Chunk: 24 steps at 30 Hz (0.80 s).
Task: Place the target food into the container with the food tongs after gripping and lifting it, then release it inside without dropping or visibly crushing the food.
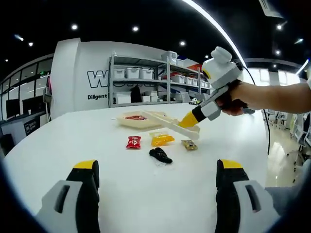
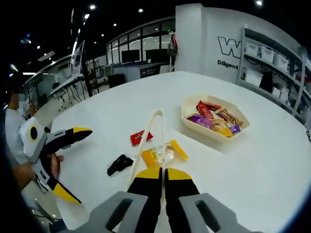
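My right gripper [image 2: 163,177] is clamped on the tongs [image 2: 146,141], poised over the yellow packet [image 2: 163,153] for pickup, while my left gripper [image 1: 158,167] waits open.

This is a large indoor lab or demo hall of a company, not a home. A dark open ceiling with small spotlights [image 1: 134,28] and long light strips [image 1: 214,22] spans the room, and a white wall [image 1: 82,73] with large lettering stands behind metal shelving [image 1: 160,80] loaded with white storage bins [image 1: 132,73]. A broad white table [image 2: 252,160] fills the foreground, and beyond it stand desks with dark monitors [image 2: 130,56] along glass partitions.
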Tool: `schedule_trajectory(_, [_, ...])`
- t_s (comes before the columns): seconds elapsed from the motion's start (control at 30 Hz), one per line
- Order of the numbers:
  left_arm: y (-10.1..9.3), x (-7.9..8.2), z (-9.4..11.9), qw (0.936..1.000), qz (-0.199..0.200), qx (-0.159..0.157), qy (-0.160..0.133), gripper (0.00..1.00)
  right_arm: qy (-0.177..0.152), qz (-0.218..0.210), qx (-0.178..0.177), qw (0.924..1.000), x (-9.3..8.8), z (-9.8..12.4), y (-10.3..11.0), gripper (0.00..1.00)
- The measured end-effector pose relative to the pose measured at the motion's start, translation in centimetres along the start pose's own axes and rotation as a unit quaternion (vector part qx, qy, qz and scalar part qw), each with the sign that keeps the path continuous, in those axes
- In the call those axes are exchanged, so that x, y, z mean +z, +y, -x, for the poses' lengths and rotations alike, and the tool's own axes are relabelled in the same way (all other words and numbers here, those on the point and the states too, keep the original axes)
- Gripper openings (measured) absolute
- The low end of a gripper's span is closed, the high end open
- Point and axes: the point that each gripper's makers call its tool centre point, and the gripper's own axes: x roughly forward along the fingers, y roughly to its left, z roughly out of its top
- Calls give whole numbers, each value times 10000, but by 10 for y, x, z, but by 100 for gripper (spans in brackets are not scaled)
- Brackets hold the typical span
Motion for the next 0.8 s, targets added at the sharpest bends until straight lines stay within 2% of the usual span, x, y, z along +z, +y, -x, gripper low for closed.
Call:
schedule_trajectory(0.07, [-1,6,0,9999,75,-73,-103,97,-56,-79,-83,9999,-2,7,-4,0])
schedule_trajectory(0.17, [-1,15,-6,9971,714,-156,-213,98,-289,-23,-85,9995,-3,18,-3,0])
schedule_trajectory(0.3, [-8,29,-11,9938,1014,-303,-355,99,-766,176,8,9969,5,28,6,0])
schedule_trajectory(0.47, [-20,52,-23,9921,1075,-436,-487,97,-1056,420,-66,9935,1,39,22,0])
schedule_trajectory(0.67, [-33,63,-33,9904,1125,-693,-412,93,-1270,529,3,9905,-7,48,37,0])
schedule_trajectory(0.73, [-38,64,-36,9895,1158,-791,-357,90,-1483,702,66,9864,-4,52,43,0])
schedule_trajectory(0.77, [-41,65,-37,9886,1184,-865,-341,89,-1601,791,-22,9839,-2,54,42,0])
schedule_trajectory(0.8, [-43,67,-38,9872,1250,-922,-366,87,-1589,854,32,9836,-6,55,46,0])
